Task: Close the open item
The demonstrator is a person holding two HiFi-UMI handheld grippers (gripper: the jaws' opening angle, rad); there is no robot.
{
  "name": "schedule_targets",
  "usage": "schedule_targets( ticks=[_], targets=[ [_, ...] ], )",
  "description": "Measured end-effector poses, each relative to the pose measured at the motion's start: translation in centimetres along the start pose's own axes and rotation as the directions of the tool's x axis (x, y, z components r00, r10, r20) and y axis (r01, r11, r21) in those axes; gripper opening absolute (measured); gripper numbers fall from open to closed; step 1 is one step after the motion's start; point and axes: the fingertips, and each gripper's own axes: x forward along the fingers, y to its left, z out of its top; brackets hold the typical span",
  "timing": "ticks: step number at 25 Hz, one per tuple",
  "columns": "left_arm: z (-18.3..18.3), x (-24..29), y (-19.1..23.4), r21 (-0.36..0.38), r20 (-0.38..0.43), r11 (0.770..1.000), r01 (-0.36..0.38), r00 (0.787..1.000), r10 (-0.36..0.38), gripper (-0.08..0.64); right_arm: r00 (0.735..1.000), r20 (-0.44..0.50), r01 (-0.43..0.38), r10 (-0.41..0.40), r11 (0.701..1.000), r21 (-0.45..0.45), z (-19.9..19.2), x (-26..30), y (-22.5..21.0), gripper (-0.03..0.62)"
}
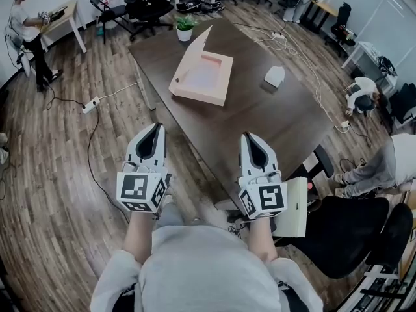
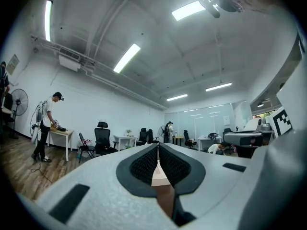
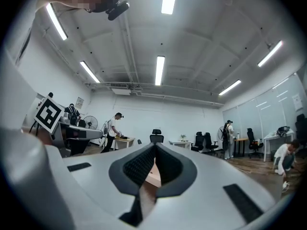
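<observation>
- both forearms are held low before the torso; left gripper [image 1: 155, 132] and right gripper [image 1: 249, 140] point forward side by side, jaws together, empty.
- hands are hidden behind the marker cubes.
- open pink box [image 1: 203, 73] lies on the dark table [image 1: 273, 119], well ahead of both grippers, lid tilted up.

The near half of the table [image 1: 273, 125] is bare, leaving a free way from its near corner to the open box [image 1: 207, 77]. The raised lid [image 1: 192, 56] walls the box's left side. A small white object [image 1: 274, 76] lies well apart on the right, and a potted plant [image 1: 185, 27] stands just beyond the far end
</observation>
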Motion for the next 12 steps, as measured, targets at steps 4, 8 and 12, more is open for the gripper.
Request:
schedule_targets(
  ticks=[4,8,12],
  targets=[
    [-0.7,1.8,0.2,-0.004,-0.009,1.000,0.014,1.000,-0.014,0.014,1.000,-0.002,0.011,-0.011,1.000,0.013,-0.6,1.2,-1.0,0.014],
    [-1.3,4.4,1.5,-0.010,-0.017,0.999,0.032,0.999,-0.032,0.014,1.000,-0.002,0.026,-0.026,1.000,0.012,-1.0,3.7,-1.9,0.014],
    [-1.3,7.5,3.4,-0.014,-0.015,0.999,0.050,0.999,-0.050,0.014,0.999,0.002,0.038,-0.038,0.999,0.015,-1.2,6.9,-2.5,0.014]
  ],
)
